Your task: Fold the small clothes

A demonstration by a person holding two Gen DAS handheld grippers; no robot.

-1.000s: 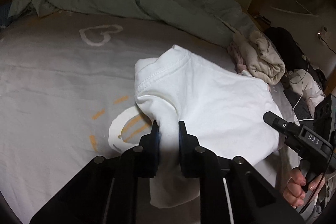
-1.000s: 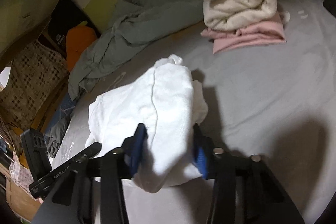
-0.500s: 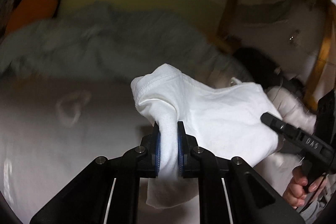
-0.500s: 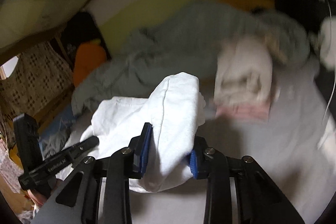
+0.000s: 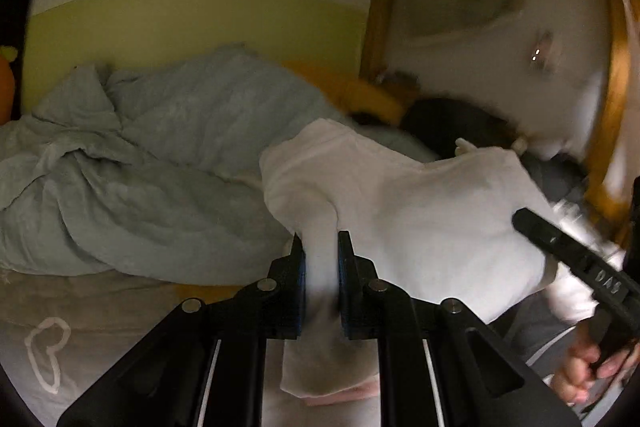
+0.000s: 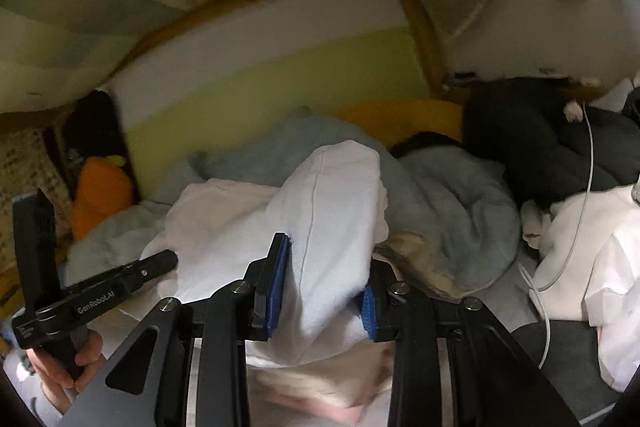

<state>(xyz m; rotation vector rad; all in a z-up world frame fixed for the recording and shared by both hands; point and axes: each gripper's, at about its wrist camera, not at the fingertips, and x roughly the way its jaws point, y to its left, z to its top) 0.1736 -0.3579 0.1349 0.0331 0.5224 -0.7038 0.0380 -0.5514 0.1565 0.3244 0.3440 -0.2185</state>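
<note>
A folded white garment [image 5: 408,211] hangs in the air between both grippers, above the bed. My left gripper [image 5: 321,247] is shut on its left edge, with a flap hanging below the jaws. My right gripper [image 6: 326,267] is shut on a thick bunch of the same white garment [image 6: 332,195]. The right gripper also shows in the left wrist view [image 5: 560,247] at the garment's right side. The left gripper shows in the right wrist view [image 6: 120,279] at the left.
A rumpled pale blue duvet [image 5: 140,179] lies along the yellow-green headboard [image 6: 260,87]. An orange pillow [image 6: 100,195] sits at the left, dark clothes [image 6: 540,135] and a white cable [image 6: 588,187] at the right. A cream and pink pile [image 6: 416,259] lies under the garment.
Both grippers have lifted the white garment off the grey sheet and carried it toward the headboard and the right side of the bed. Both views are blurred by motion.
</note>
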